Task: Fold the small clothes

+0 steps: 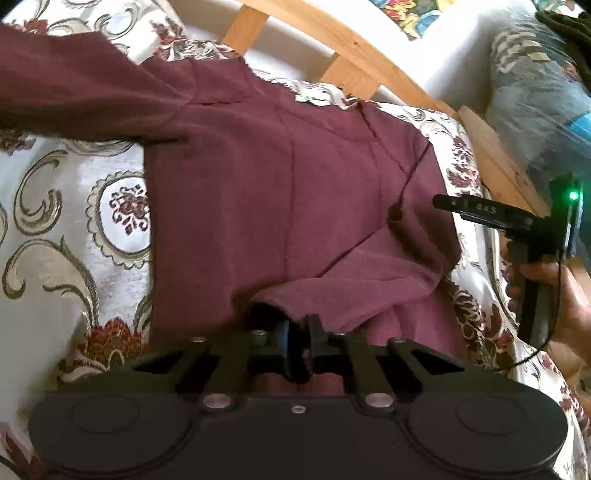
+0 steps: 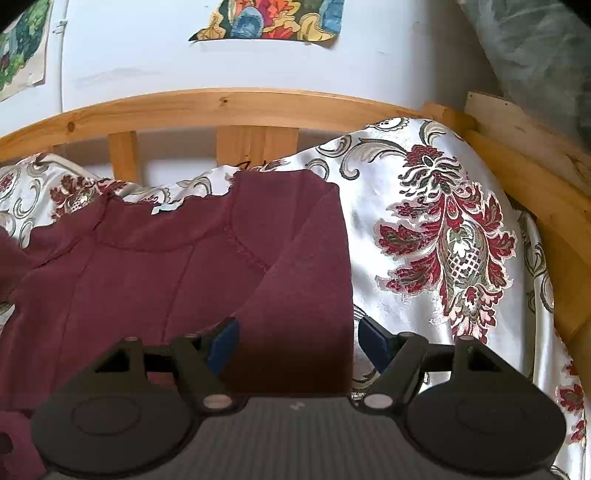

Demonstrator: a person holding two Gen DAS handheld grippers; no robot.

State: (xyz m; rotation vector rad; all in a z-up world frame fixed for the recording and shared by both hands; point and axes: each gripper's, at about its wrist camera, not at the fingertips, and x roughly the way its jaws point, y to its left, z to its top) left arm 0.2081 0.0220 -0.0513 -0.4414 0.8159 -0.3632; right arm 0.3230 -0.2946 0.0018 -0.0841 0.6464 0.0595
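Note:
A small maroon long-sleeved top lies flat on a white satin bedspread with a floral pattern. One sleeve is folded across its body; the other sleeve stretches out to the upper left. My left gripper is shut on the cuff end of the folded sleeve at the near edge. My right gripper is open over the top's folded side edge, the jaws wide apart and holding nothing. The right gripper also shows in the left wrist view, held by a hand at the garment's right edge.
A wooden bed rail runs along the far side against a white wall with a colourful picture. A blue-grey plastic-wrapped bundle sits beyond the bed's corner.

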